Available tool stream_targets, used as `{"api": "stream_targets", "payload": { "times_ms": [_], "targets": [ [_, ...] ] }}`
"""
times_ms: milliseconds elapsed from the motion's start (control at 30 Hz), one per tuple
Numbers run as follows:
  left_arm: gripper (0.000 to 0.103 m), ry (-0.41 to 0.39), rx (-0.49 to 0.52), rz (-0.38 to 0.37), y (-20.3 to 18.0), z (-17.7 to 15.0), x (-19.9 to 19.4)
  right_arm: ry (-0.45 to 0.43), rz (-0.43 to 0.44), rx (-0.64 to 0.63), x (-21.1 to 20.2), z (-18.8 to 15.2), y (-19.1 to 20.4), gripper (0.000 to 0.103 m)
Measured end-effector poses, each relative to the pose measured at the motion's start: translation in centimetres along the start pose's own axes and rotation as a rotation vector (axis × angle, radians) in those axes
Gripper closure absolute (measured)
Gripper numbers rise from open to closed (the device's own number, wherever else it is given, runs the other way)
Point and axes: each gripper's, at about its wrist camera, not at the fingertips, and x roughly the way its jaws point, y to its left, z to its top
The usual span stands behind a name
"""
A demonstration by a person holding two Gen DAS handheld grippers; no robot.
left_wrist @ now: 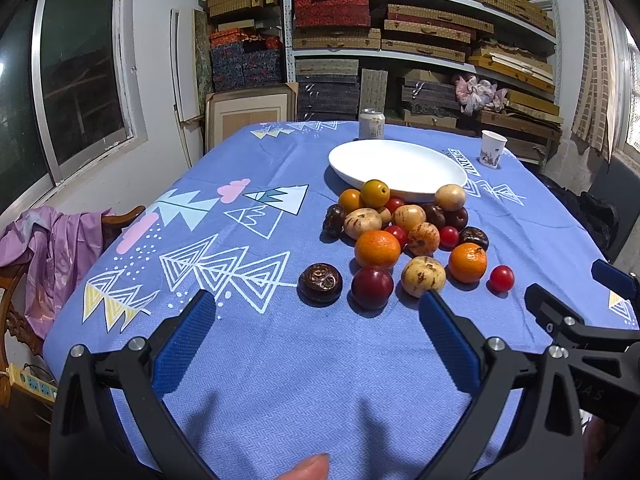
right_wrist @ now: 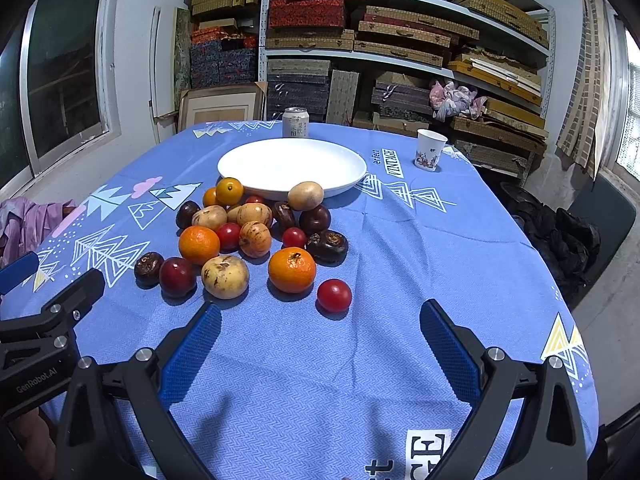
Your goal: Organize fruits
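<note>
A pile of several fruits lies on the blue tablecloth in front of an empty white plate [left_wrist: 396, 164] [right_wrist: 292, 164]. It holds oranges [left_wrist: 377, 249] [right_wrist: 291, 270], red tomatoes [left_wrist: 501, 278] [right_wrist: 334, 295], yellow speckled fruits [left_wrist: 423, 276] [right_wrist: 225, 277], plums [left_wrist: 372, 288] [right_wrist: 177, 277] and dark brown fruits [left_wrist: 319, 283] [right_wrist: 327, 246]. My left gripper [left_wrist: 318, 304] is open and empty, just short of the nearest dark fruit and plum. My right gripper [right_wrist: 320, 312] is open and empty, just short of the front tomato. Each gripper shows at the edge of the other's view.
A drink can [left_wrist: 371, 123] [right_wrist: 295, 121] stands behind the plate. A paper cup [left_wrist: 493, 148] [right_wrist: 430, 149] stands at the back right. Shelves of boxes [left_wrist: 400, 32] fill the wall behind the table. A wooden chair with purple cloth [left_wrist: 48, 248] stands left.
</note>
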Motion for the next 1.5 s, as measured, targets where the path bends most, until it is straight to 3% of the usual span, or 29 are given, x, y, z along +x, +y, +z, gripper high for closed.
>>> {"api": "stream_targets", "payload": {
  "times_ms": [933,1167,1367,1500],
  "targets": [
    [0.004,0.005,-0.002,-0.009,-0.3,-0.2,0.2,0.001,0.000,0.000,-0.1,0.0,-0.2,0.003],
    [0.004,0.031,-0.009,-0.064,-0.2,-0.6,0.9,-0.004,-0.021,-0.035,0.1,0.0,0.0,0.003],
    [0.004,0.085,0.029,-0.112,0.7,-1.1,2.2,0.096,0.089,-0.049,2.3,-0.9,-0.8,0.003],
    [0.004,0.141,0.108,-0.131,1.2,-1.3,3.4,0.112,0.136,-0.092,2.8,-1.3,-1.3,0.003]
  ]
}}
